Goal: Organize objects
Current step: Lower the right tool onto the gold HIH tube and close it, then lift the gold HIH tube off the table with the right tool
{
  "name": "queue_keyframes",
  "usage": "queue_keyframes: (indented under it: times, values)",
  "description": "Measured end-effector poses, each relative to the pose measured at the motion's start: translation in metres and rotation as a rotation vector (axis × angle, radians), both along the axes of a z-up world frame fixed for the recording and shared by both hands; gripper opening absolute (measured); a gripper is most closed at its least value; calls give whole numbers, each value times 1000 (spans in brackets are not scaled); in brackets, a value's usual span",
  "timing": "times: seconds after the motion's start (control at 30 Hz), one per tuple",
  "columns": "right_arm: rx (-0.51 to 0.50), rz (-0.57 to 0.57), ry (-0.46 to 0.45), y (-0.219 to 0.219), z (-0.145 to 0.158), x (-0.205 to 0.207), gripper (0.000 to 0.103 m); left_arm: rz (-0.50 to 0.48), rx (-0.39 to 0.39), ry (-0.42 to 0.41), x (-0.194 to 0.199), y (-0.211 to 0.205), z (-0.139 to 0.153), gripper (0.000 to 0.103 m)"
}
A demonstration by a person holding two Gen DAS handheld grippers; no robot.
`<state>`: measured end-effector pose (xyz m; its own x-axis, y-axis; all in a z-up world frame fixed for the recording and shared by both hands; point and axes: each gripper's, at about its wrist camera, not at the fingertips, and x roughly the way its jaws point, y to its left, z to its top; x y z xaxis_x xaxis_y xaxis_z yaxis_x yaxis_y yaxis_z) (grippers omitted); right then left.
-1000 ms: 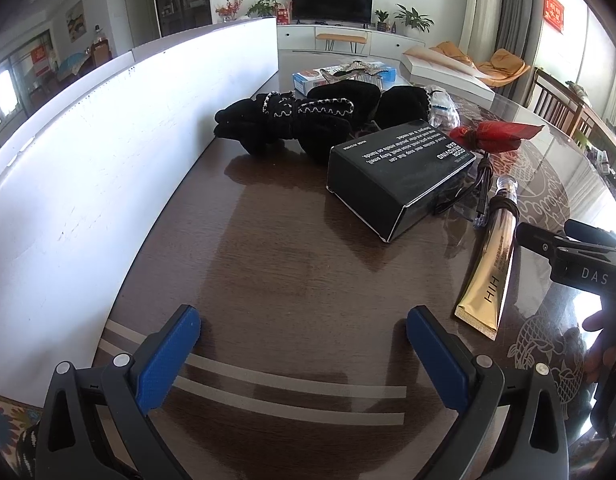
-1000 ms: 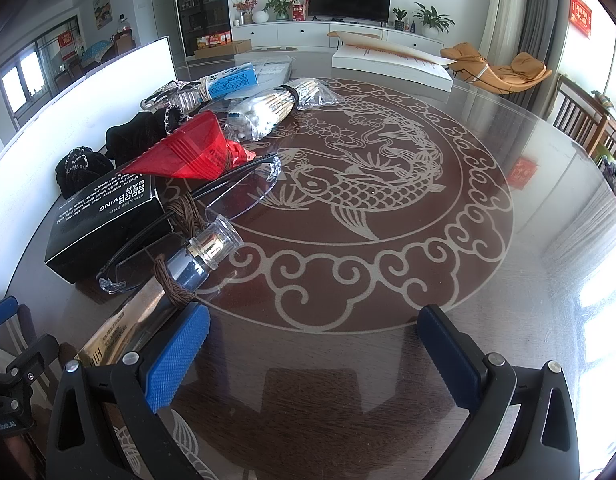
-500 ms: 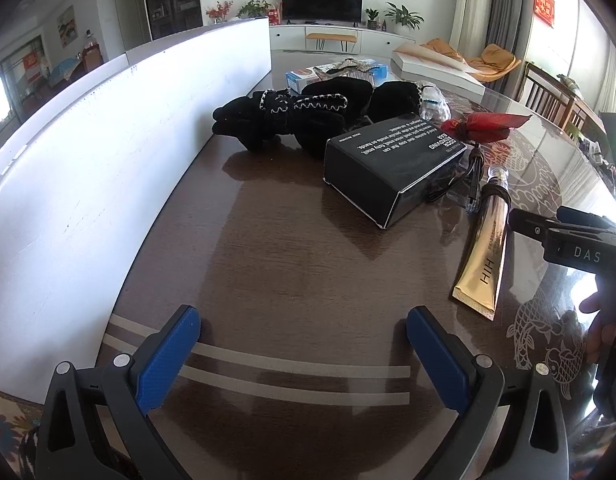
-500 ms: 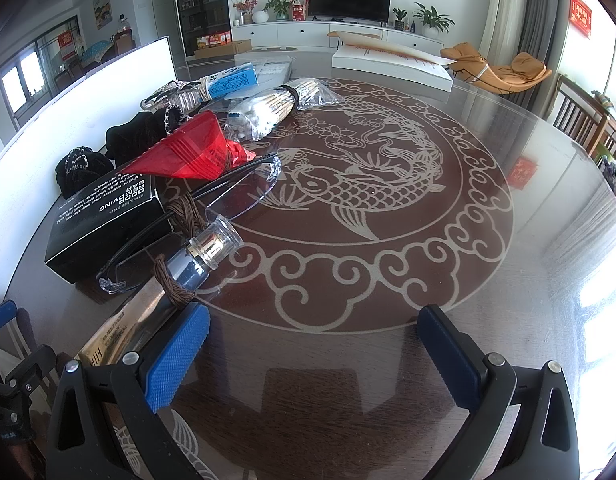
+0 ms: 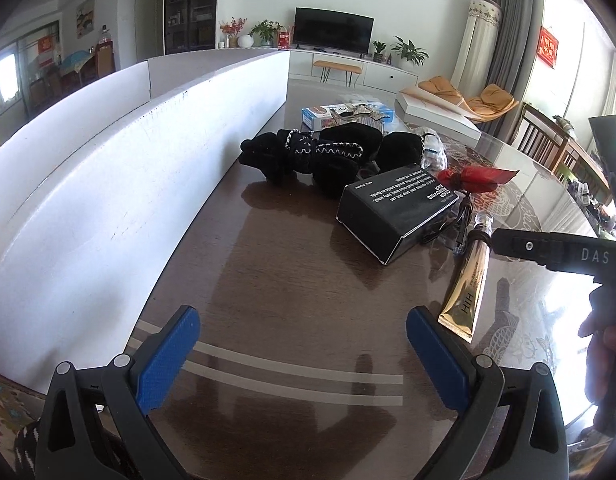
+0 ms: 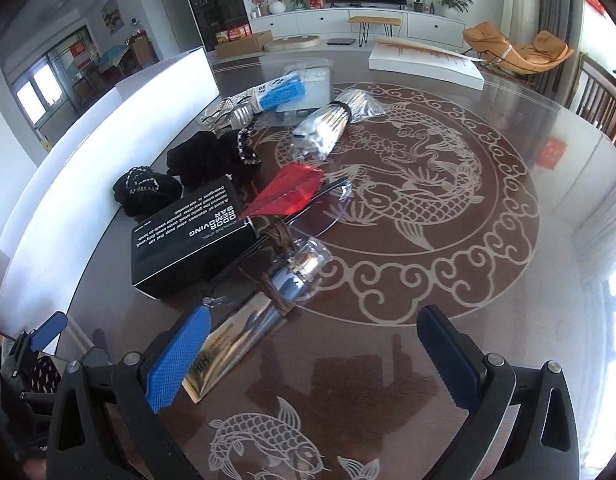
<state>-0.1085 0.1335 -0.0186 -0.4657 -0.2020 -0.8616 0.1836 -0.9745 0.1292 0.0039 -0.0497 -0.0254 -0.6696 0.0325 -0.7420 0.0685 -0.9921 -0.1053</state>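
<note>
A black box [image 5: 395, 210] [image 6: 188, 240] lies on the dark glass table [image 5: 292, 280]. A gold tube [image 5: 467, 280] [image 6: 244, 332] with a clear cap lies beside it, under clear glasses [image 6: 308, 216] and a red packet [image 5: 479, 178] [image 6: 292, 194]. Black gloves [image 5: 308, 156] [image 6: 196, 164] lie behind the box. My left gripper [image 5: 304, 354] is open and empty above bare table in front of the box. My right gripper [image 6: 311, 354] is open and empty, raised, its left finger above the tube's flat end.
A white panel [image 5: 128, 184] runs along the table's left side. At the back lie a blue box [image 6: 280, 92], a clear bag of sticks [image 6: 327, 128] and a flat white box [image 6: 423, 64]. The right gripper's body [image 5: 559, 252] shows at the right of the left wrist view.
My right gripper has risen and tilted down, so the tube's flat end now shows below its left finger. My left gripper has pulled back slightly. No object has moved.
</note>
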Motion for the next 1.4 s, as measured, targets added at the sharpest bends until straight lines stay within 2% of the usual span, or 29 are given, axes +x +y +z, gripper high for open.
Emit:
queue_keyframes:
  times: [0.07,0.17,0.2,0.33,0.43,0.63,0.8,1.2,1.27,1.33,1.4]
  values:
    - [44,11,2,-18,-10,-3,100,4,-5,3,1,0,0,103]
    - [131,41,12,-39,-23,-3,90,9,-26,-2,1,-1,-2,103]
    - [148,50,41,-42,-22,0,87,8,-29,-4,1,-1,-2,103]
    - [137,61,70,-33,-17,11,51,2,-25,6,2,-1,0,103]
    - [134,41,83,-16,-16,19,40,-2,-12,5,0,-1,1,103]
    - [151,-6,107,28,-14,29,38,-16,-12,3,0,3,1,103]
    - [144,27,155,60,-15,26,38,-18,-14,-9,-1,5,-1,103]
    - [105,49,186,74,-18,27,40,-28,-18,-19,-2,8,-4,103]
    - [107,56,186,73,-18,28,42,-28,-14,-20,-3,8,-5,103]
    - [122,47,186,72,-18,28,53,-30,-11,-21,-3,8,-5,103]
    - [110,38,179,74,-18,27,55,-33,-13,-22,-2,9,-5,103]
